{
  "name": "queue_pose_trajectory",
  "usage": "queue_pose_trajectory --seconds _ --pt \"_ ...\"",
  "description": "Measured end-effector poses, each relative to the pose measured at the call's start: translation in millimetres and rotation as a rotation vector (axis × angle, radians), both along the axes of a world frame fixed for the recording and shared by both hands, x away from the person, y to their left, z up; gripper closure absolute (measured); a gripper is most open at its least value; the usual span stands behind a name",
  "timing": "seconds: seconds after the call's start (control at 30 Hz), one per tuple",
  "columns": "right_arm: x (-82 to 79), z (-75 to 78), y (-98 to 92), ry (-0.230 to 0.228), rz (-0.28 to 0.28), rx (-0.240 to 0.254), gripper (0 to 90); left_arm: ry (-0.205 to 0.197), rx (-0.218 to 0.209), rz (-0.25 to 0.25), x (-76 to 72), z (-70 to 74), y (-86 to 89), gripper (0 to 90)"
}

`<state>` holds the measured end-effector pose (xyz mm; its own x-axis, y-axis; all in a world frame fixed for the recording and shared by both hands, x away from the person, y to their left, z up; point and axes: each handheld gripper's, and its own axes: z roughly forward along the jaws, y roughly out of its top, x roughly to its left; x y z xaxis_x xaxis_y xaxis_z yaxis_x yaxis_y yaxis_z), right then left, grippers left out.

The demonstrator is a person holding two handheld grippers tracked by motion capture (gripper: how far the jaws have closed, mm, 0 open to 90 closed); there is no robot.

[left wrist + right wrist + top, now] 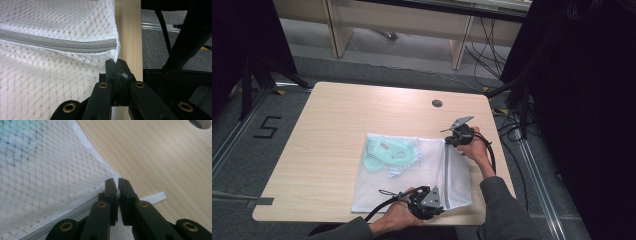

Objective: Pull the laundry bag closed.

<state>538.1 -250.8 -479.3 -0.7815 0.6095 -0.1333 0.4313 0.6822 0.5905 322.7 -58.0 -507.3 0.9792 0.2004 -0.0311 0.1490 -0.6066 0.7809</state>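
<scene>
Work in hand: white mesh laundry bag with a grey zipper, judged to be held taut at both zipper ends for opening or closing.
Bag position: flat on the tabletop, right of centre, its near edge just short of the tabletop's near edge; zipper runs near-to-far along the bag's right side.
Contents: a pale green garment shows through the mesh in the bag's far-left part.
Left gripper: jaws closed, pinching the bag corner at the near zipper end, close to the tabletop's near edge.
Right gripper: jaws almost together, nipping the bag's far-right corner by the zipper; a white tape tab lies just beside it on the wood.
Slider: cannot tell where it sits.
Doing it well: pull the two corners gently apart along the zipper line; keep the mesh low to the tabletop.
Risk: thin mesh may slip from the pads; the near corner may drag off the edge.
</scene>
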Motion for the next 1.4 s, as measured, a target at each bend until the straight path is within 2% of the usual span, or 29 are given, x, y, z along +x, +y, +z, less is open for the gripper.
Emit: queue_pose_trajectory --seconds 0.03,0.07,0.2,0.27,0.4,0.57,0.6,0.73,0.83,0.93,1.0,1.07,1.1,1.13,1.17,1.4 --pt "0.3 -0.1 1.4 0.009 -0.014 0.001 86.8 0.001 -0.002 0.001 1.3 0.6 0.3 89.6" --pt "2.4 0.4 1.7 -0.005 0.005 -0.009 86.8 0.007 -0.011 0.011 2.3 1.3 0.8 89.5" --pt "4.6 -0.6 8.3 -0.016 0.0 -0.004 86.7 0.02 -0.02 0.023 6.4 3.3 3.0 89.4" --pt "5.5 -1.1 10.5 -0.021 -0.001 -0.018 86.7 0.008 -0.014 0.025 7.8 4.7 3.7 89.2" --pt "5.9 -1.0 13.1 -0.022 -0.007 -0.009 86.6 0.009 -0.02 0.035 9.0 5.1 3.8 88.8" --pt "6.0 -1.1 13.5 -0.031 -0.004 -0.009 86.3 -0.004 0.012 0.03 10.0 3.8 3.8 88.0" --pt "6.1 -1.6 13.6 -0.037 -0.004 -0.015 86.2 0.006 0.004 0.034 9.6 3.1 3.3 87.8" --pt "6.1 -2.1 13.9 -0.033 -0.013 -0.009 85.1 -0.003 0.008 0.036 9.0 1.7 3.0 86.7" --pt "6.4 -3.7 13.3 -0.023 -0.04 -0.011 77.3 -0.005 0.009 0.042 9.6 1.4 2.9 85.2" --pt "7.0 -3.5 13.3 -0.035 -0.038 -0.011 73.1 0.006 0.002 0.056 11.3 2.8 3.9 82.3" --pt "6.3 -0.9 13.7 -0.042 -0.065 -0.009 66.9 0.0 -0.006 0.067 11.9 5.0 5.5 81.6" --pt "6.6 2.2 12.5 -0.057 -0.067 -0.014 65.2 0.004 -0.013 0.074 12.7 6.8 7.3 80.5" --pt "5.1 3.0 14.8 -0.045 -0.078 0.024 63.4 0.002 -0.013 0.077 12.9 7.3 8.0 79.9" --pt "4.8 3.7 14.6 -0.048 -0.074 0.025 61.2 0.0 -0.009 0.077 13.5 8.1 9.0 79.7" --pt "3.4 4.8 15.7 -0.041 -0.092 0.026 58.8 0.003 -0.014 0.079 13.3 8.2 9.1 79.1" --pt "-5.9 12.9 17.7 -0.042 -0.092 0.034 52.2 -0.001 -0.026 0.09 14.1 15.1 18.2 70.5"
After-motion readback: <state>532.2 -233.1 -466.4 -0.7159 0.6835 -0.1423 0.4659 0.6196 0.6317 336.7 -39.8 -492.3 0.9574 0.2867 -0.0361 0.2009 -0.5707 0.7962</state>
